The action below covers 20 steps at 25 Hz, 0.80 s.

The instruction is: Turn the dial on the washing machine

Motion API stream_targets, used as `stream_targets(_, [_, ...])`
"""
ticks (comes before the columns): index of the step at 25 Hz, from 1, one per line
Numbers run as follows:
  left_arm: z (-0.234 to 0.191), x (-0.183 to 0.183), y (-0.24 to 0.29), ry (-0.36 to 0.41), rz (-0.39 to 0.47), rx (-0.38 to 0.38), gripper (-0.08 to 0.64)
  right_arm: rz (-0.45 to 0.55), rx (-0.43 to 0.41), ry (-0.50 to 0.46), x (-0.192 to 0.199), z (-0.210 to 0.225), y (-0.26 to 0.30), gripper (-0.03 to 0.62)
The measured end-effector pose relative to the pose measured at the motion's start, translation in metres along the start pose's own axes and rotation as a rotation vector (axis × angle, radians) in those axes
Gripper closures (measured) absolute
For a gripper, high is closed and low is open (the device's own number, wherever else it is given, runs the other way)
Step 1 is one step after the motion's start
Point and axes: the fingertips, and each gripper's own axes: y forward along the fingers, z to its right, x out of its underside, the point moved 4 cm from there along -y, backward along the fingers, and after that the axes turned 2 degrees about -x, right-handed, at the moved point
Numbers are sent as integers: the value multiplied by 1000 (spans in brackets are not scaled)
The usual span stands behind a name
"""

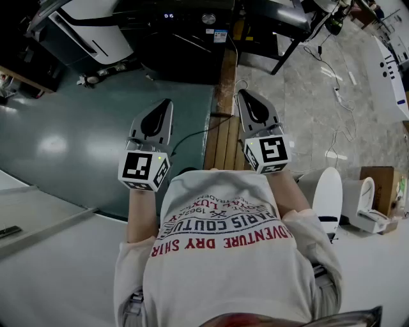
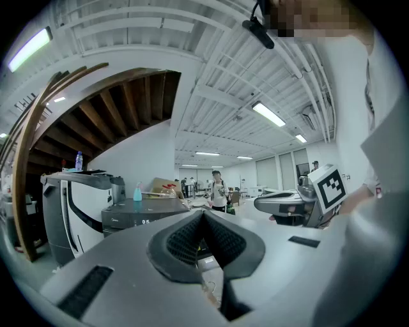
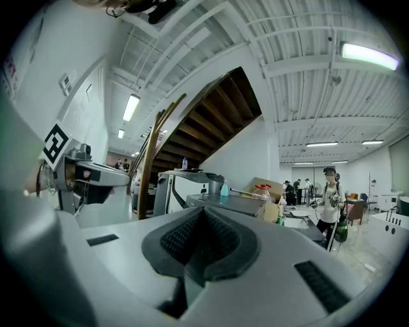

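Head view first: the person in the white T-shirt with red and grey lettering [image 1: 223, 255] holds both tools out level at chest height. The left gripper [image 1: 166, 104] and the right gripper [image 1: 245, 96] sit side by side, noses aimed ahead. Up at the far edge stands the dark, boxy washing machine [image 1: 185, 45], its small lit display [image 1: 169, 15] glowing, and just to the right of that display is the round silver dial [image 1: 208, 18]. Both grippers are well apart from it, with green floor [image 1: 77, 128] and a strip of wooden boards [image 1: 220, 137] lying between.

Over to the left gripper view: the black ribbed pads [image 2: 185, 239] are pressed together at the tip, nothing between them. The washing machine sits low and left of the nose, a pale blue bottle [image 2: 137, 191] standing on its top. The dial itself I can't pick out here.

The right gripper view tells the same story: jaws closed tight on nothing, with the machine just right of the nose and still a good way off.

So the approach is the step in hand, and the turn hasn't begun. As I read it, the next move means stepping in, bringing one gripper up to the control panel, spreading its jaws to straddle the dial, closing on it, then rolling the wrist.
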Motion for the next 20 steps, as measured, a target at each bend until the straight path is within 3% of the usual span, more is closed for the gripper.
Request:
stream_targets(12, [17, 4, 11, -13, -7, 2, 544, 23, -19, 39, 10, 12, -8, 564])
stream_targets(18, [25, 16, 26, -31, -44, -1, 543, -3, -152, 42, 28, 11, -5, 561])
stream_targets(20, [27, 21, 32, -35, -55, 0, 543, -6, -142, 32, 31, 17, 0, 555])
